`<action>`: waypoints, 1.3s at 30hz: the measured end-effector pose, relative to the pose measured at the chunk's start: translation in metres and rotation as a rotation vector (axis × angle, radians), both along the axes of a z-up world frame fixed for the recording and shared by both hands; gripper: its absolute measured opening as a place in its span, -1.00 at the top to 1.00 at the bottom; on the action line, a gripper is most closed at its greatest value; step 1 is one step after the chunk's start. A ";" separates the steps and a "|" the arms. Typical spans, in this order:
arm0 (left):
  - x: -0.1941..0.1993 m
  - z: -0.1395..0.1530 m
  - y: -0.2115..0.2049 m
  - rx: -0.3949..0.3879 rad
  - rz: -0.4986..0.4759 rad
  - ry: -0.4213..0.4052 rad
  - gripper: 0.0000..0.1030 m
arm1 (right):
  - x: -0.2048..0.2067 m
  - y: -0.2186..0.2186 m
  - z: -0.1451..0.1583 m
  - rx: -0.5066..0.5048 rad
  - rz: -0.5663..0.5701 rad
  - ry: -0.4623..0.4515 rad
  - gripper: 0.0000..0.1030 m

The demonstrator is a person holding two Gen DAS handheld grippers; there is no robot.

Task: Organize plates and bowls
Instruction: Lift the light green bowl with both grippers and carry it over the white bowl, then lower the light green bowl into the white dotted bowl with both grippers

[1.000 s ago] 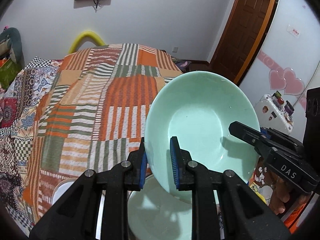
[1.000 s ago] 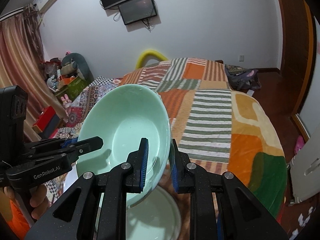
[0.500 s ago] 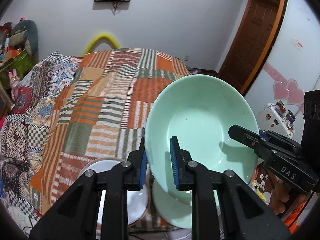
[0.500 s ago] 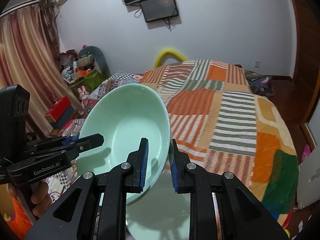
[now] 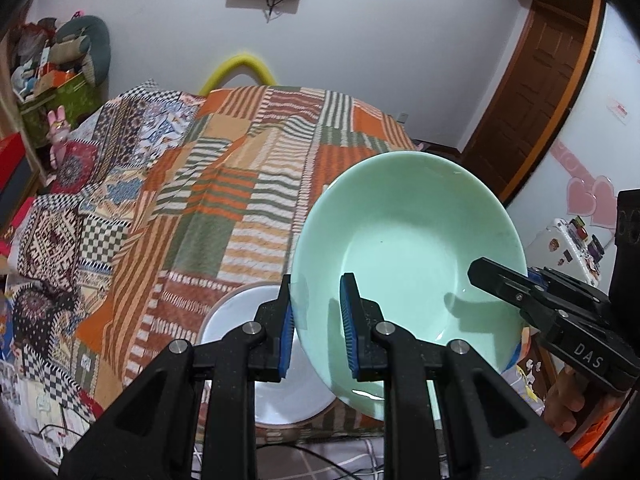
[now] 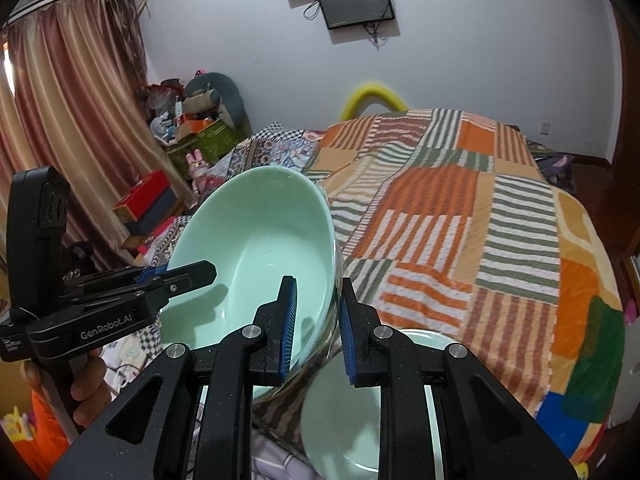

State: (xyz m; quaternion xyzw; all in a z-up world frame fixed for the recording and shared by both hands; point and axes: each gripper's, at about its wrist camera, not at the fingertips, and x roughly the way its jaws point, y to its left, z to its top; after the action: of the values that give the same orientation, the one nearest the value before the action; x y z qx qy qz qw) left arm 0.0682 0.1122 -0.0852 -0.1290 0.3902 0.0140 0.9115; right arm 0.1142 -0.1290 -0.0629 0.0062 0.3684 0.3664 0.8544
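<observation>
The mint green bowl [image 5: 404,256] is held tilted in the air above the near end of the bed [image 5: 240,184], with the left tool [image 5: 316,320] clamped on one side of its rim and the right tool [image 6: 318,320] clamped on the opposite side. Only the left wrist view shows a white plate [image 5: 240,320] lying on the blanket under the bowl. Only the right wrist view shows a second green dish [image 6: 340,420] below its fingers, and a hand [image 6: 86,388] on the left tool's grip.

Mint-green bowl [image 5: 408,248]. White plate [image 5: 236,312]. Bedspread [image 5: 240,184] in orange, green and cream striped patches. Black grippers with blue pads [image 5: 349,316]. Yellow tube [image 6: 374,98]. Pinkish-brown curtain [image 6: 72,128].
</observation>
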 end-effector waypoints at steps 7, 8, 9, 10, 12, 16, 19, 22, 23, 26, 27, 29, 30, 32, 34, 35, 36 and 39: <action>-0.009 -0.016 0.019 -0.011 0.046 0.035 0.59 | -0.007 0.020 -0.010 -0.028 0.041 0.021 0.64; -0.010 -0.019 0.022 -0.014 0.053 0.041 0.59 | -0.009 0.023 -0.012 -0.035 0.048 0.022 0.64; -0.011 -0.022 0.025 -0.019 0.060 0.047 0.59 | -0.010 0.026 -0.013 -0.040 0.053 0.023 0.64; -0.012 -0.024 0.027 -0.022 0.066 0.051 0.59 | -0.011 0.029 -0.014 -0.044 0.058 0.026 0.64; -0.014 -0.029 0.032 -0.029 0.077 0.062 0.59 | -0.014 0.035 -0.018 -0.053 0.071 0.035 0.64; -0.017 -0.041 0.043 -0.037 0.102 0.086 0.59 | -0.016 0.044 -0.024 -0.067 0.090 0.053 0.64; -0.018 -0.050 0.050 -0.042 0.119 0.103 0.59 | -0.018 0.051 -0.030 -0.076 0.104 0.070 0.64; -0.019 -0.060 0.058 -0.050 0.135 0.124 0.59 | -0.019 0.058 -0.037 -0.088 0.116 0.088 0.64; -0.019 -0.063 0.059 -0.053 0.138 0.129 0.59 | -0.019 0.061 -0.039 -0.092 0.121 0.095 0.64; -0.018 -0.074 0.065 -0.067 0.149 0.151 0.59 | -0.020 0.067 -0.045 -0.104 0.129 0.111 0.64; -0.018 -0.076 0.065 -0.069 0.152 0.155 0.59 | -0.019 0.068 -0.047 -0.107 0.130 0.118 0.64; -0.017 -0.083 0.068 -0.076 0.157 0.170 0.59 | -0.019 0.072 -0.051 -0.115 0.135 0.130 0.64; -0.016 -0.086 0.069 -0.080 0.158 0.177 0.59 | -0.018 0.073 -0.053 -0.118 0.136 0.136 0.64; -0.015 -0.093 0.072 -0.085 0.161 0.192 0.59 | -0.018 0.076 -0.059 -0.127 0.139 0.150 0.64; -0.014 -0.098 0.074 -0.082 0.165 0.201 0.59 | -0.017 0.078 -0.064 -0.135 0.140 0.162 0.64; -0.014 -0.099 0.074 -0.073 0.169 0.204 0.59 | -0.017 0.079 -0.066 -0.139 0.139 0.168 0.64; -0.014 -0.101 0.074 -0.057 0.175 0.206 0.59 | -0.016 0.079 -0.068 -0.142 0.139 0.173 0.64; -0.012 -0.102 0.072 -0.115 0.122 0.189 0.60 | -0.015 0.081 -0.070 -0.144 0.142 0.174 0.63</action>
State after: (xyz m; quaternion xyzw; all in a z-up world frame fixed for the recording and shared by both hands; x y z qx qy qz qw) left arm 0.0561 0.1841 -0.1877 -0.2026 0.4659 0.0591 0.8593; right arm 0.0991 -0.0476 -0.1330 -0.0493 0.4659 0.3969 0.7893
